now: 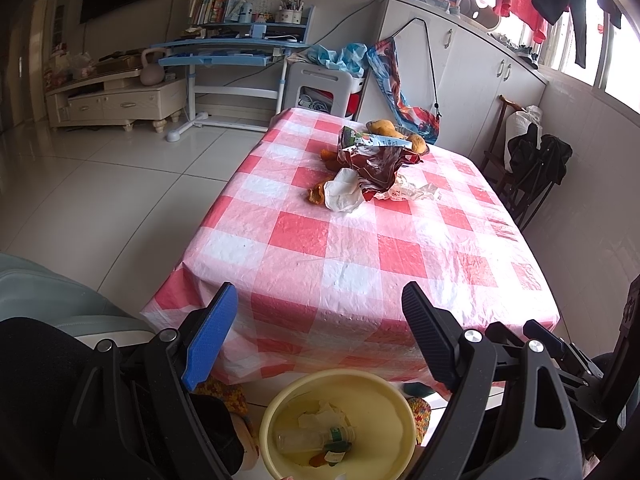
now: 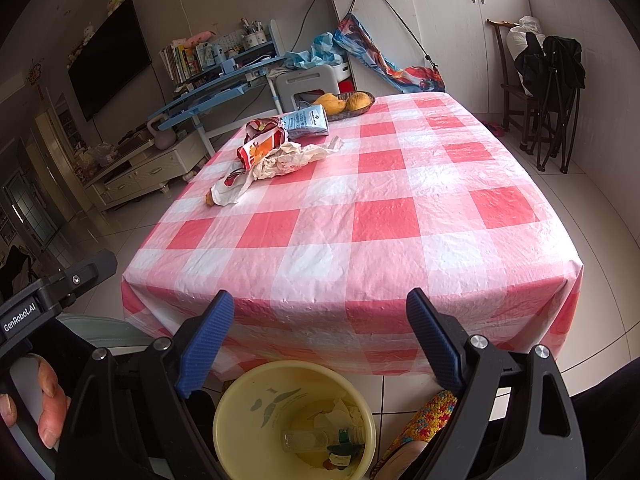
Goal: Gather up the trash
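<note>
A yellow trash bucket (image 1: pixel 276 412) stands on the floor below the table's near edge; it also shows in the right wrist view (image 2: pixel 228 424). It holds a clear plastic bottle (image 1: pixel 304 438) and crumpled paper. On the red-and-white checked table (image 1: pixel 360 248) lies a trash pile: a red snack bag (image 1: pixel 376 168), a white wrapper (image 1: pixel 342 196), a silver pouch (image 2: pixel 306 122) and crumpled paper (image 2: pixel 280 162). My left gripper (image 1: pixel 320 304) is open and empty above the bucket. My right gripper (image 2: pixel 320 312) is open and empty above the bucket too.
A dark bowl of yellow fruit (image 2: pixel 346 104) sits at the table's far edge. A white stool (image 1: pixel 316 88) and a blue desk (image 1: pixel 232 48) stand beyond the table. A dark chair with bags (image 2: pixel 548 80) stands right. A crocheted slipper (image 2: pixel 424 424) is beside the bucket.
</note>
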Tool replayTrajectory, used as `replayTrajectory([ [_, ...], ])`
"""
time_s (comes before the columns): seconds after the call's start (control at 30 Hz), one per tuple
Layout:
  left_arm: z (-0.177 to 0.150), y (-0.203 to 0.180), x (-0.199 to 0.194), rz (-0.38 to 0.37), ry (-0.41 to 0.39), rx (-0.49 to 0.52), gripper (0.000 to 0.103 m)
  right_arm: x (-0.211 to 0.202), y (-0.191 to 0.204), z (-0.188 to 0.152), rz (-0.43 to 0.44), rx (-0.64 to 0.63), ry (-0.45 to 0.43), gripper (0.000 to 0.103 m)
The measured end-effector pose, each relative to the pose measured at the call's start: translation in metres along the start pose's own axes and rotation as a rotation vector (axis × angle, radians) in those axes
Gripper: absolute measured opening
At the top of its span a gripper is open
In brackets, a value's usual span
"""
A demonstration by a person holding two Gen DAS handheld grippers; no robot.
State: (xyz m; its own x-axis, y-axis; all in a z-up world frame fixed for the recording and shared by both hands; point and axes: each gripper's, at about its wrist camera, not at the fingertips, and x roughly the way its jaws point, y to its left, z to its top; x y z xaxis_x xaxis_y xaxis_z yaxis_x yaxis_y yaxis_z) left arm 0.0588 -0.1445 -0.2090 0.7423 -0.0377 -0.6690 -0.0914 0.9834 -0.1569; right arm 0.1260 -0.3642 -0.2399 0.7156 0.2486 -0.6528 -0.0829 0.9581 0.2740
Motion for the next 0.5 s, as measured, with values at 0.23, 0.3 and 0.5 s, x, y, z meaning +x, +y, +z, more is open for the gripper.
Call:
replayTrajectory([
  [0.23, 0.009, 0.005, -0.005, -0.003, -0.02, -0.04, 0.081, 0.0, 0.0, 0.001, -0.001, -0.001, 0.002, 0.084],
  [0.3, 0.011, 0.01, -0.006, 0.0, -0.028, -0.066, 0.081, 0.0, 0.0, 0.0, -0.002, -0.002, 0.003, 0.084],
  [0.5, 0.012, 0.028, -0.008, -0.004, -0.046, -0.185, 0.081, -0.005, 0.002, 0.004, 0.034, 0.006, -0.011, 0.084],
])
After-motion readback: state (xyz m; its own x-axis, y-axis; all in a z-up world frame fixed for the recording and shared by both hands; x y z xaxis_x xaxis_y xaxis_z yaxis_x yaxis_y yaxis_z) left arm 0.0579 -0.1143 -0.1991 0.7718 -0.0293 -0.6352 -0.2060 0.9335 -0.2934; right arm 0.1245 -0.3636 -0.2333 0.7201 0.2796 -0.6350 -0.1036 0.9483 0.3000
